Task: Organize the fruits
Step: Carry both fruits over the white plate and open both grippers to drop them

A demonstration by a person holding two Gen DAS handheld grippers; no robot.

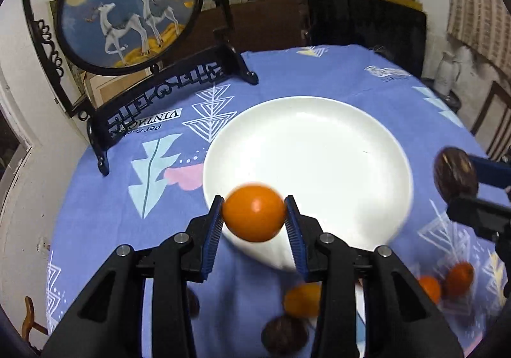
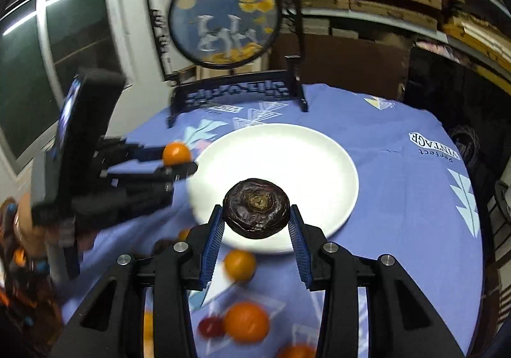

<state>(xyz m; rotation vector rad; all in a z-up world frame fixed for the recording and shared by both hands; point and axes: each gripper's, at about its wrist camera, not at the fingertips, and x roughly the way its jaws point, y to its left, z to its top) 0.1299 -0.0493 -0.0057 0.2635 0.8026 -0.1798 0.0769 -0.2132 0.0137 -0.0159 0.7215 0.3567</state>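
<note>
The left gripper [image 1: 254, 219] squeezes a small orange [image 1: 254, 217] and the right gripper [image 2: 255, 220] squeezes a dark wrinkled fruit [image 2: 256, 208] — both held over the empty white plate [image 1: 319, 140], likely to go there.

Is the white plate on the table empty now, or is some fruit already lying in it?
Empty. The white plate shows only bare white surface in both views; the orange and the dark fruit are held in the fingers, not lying in it.
</note>
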